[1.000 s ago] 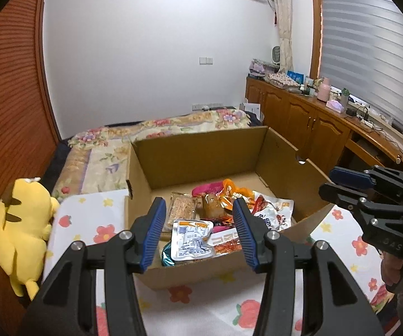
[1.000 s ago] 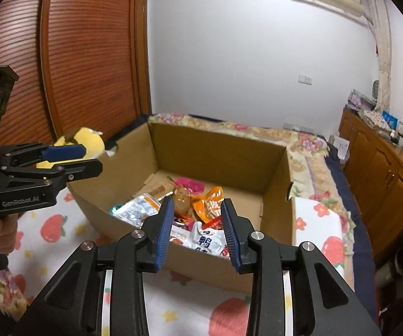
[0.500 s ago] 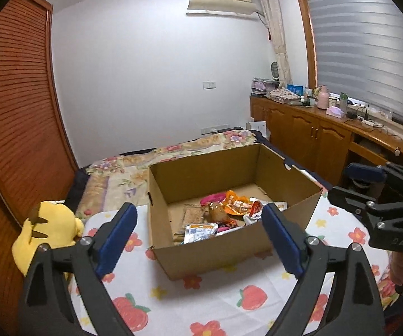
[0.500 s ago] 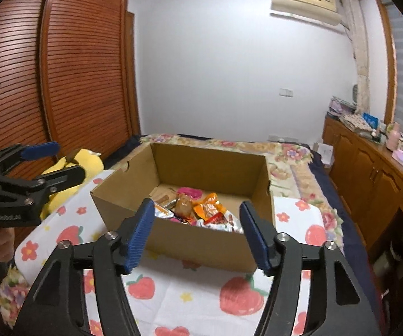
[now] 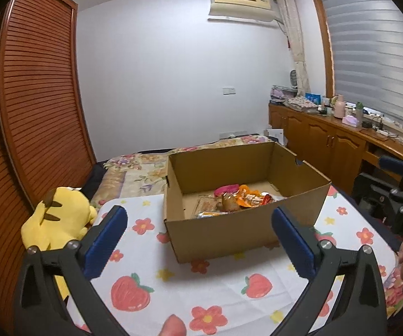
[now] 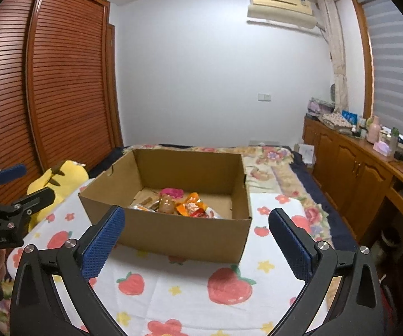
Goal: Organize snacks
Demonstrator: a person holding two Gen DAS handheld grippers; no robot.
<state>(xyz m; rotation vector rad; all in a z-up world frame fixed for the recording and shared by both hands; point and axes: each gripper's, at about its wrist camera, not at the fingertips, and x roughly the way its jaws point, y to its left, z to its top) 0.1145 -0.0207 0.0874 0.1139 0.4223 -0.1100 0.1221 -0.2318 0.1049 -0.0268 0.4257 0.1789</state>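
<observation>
Snacks [image 5: 238, 198], heaped loose inside the open cardboard box [image 5: 229, 232] on the strawberry-print cloth [image 5: 229, 288]; left tool [image 5: 198, 240] and right tool [image 6: 196, 240] empty, jaws opening wide; advice: lower squarely over one packet before pinching.

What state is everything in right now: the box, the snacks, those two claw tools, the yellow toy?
Box: open on top, upright on the strawberry cloth.
Snacks: piled loose inside the box.
Left gripper: jaws opening, nothing between them.
Right gripper: jaws opening, nothing between them.
Yellow plush: lying beside the cloth, untouched.
Cabinet doors: closed.
Window blind: lowered.
</observation>
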